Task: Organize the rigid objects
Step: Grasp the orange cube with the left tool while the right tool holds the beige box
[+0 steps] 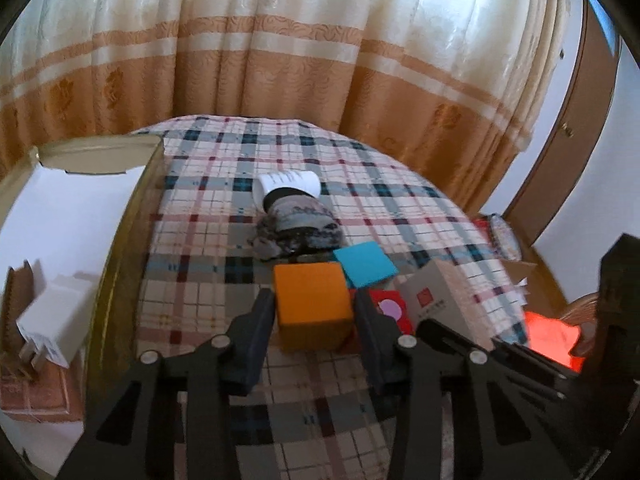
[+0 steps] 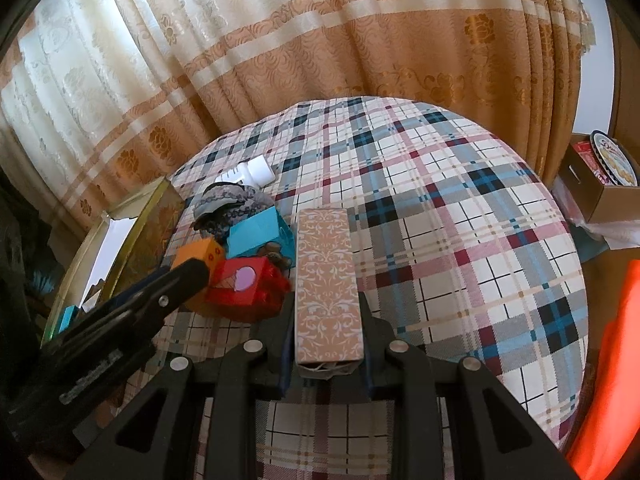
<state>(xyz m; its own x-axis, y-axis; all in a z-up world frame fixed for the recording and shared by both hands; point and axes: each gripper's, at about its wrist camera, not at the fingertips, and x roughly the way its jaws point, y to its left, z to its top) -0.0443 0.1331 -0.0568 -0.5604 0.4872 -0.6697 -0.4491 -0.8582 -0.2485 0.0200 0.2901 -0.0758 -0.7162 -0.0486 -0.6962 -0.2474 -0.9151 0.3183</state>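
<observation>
Plaid cloth [image 1: 224, 208]: checked in cream, blue, grey and maroon, it covers the surface that carries the things; whether a bed or a worktop lies under it cannot be told.
Left gripper [image 1: 314, 312]: clenched on the orange block [image 1: 312, 300], one pad against each side face.
Orange block, place: low over the plaid cloth at the near end of the cluster, between the two black fingers; in the right wrist view it [image 2: 198, 254] shows behind the left gripper's finger [image 2: 188, 276].
Right gripper [image 2: 326, 320]: clamped on the long patterned box [image 2: 326, 280], gripping its near end, the box pointing away over the cloth.
Red block [image 2: 244, 284]: just beside the orange block, with a pink ice-cream picture on its face.
Blue block [image 1: 366, 264]: behind the orange one, touching the cluster.
Dark knitted fabric [image 1: 298, 228]: bunched up beyond the blocks.
White bottle [image 1: 288, 184]: lying on its side past the fabric.
Gold-edged box [image 1: 120, 240]: open, at the left of the cloth, with a white plug adapter [image 1: 52, 320] inside.
Curtain [image 1: 280, 60]: cream and orange, hanging behind.
</observation>
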